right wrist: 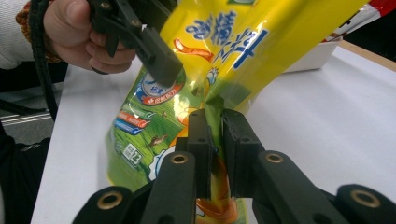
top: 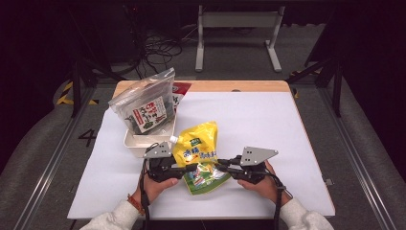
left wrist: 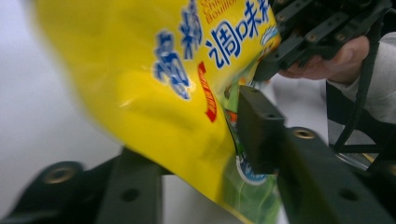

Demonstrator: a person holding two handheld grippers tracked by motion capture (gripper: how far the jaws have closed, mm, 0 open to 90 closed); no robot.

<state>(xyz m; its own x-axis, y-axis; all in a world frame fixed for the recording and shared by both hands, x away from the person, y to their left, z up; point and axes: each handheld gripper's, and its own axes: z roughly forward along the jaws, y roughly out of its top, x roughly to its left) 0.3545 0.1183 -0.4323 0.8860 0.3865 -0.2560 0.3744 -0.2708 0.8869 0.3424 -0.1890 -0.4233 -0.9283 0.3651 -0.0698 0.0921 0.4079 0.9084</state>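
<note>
A yellow stand-up pouch (top: 198, 153) with blue lettering and a green bottom is held between both grippers, lifted near the table's front edge. My left gripper (top: 189, 167) grips its left side; in the left gripper view the pouch (left wrist: 163, 93) runs between the jaws and a pad (left wrist: 254, 126) presses on it. My right gripper (top: 220, 165) is shut on the pouch's right edge; in the right gripper view its jaws (right wrist: 217, 121) pinch the pouch (right wrist: 224, 46) at a fold. The left gripper (right wrist: 159, 60) shows there beyond the pouch.
A white tray (top: 136, 141) stands behind the left gripper, holding a clear bag of dark snacks (top: 146, 103) upright, with a red packet (top: 182, 88) behind it. The white table top (top: 268, 124) stretches to the right and back.
</note>
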